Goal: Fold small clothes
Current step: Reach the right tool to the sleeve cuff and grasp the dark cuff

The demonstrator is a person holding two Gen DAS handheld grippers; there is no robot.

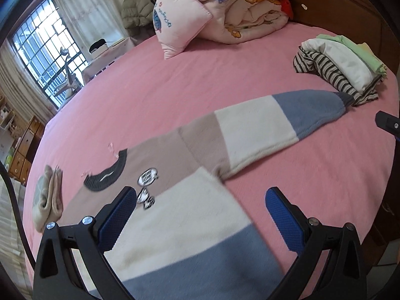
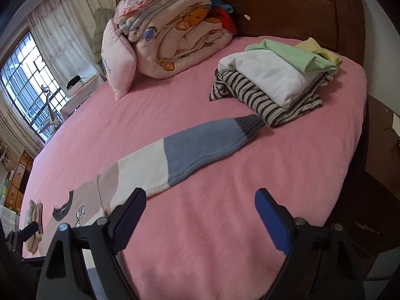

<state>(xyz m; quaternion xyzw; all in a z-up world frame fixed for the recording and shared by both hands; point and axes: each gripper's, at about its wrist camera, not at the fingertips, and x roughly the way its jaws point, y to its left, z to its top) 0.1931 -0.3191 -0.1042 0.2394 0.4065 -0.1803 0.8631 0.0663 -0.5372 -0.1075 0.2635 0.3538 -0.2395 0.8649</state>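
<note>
Sweater [image 1: 190, 175] lies flat on pink bed [image 1: 312, 175]. Left gripper [image 1: 200, 210] fingers spread above it; right gripper [image 2: 200, 212] spread over bare sheet.

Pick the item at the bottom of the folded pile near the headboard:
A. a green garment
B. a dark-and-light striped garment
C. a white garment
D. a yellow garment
B: in the right wrist view the striped garment lies directly on the pink bed sheet, with the white garment on it and the green garment and yellow garment higher up.
</note>
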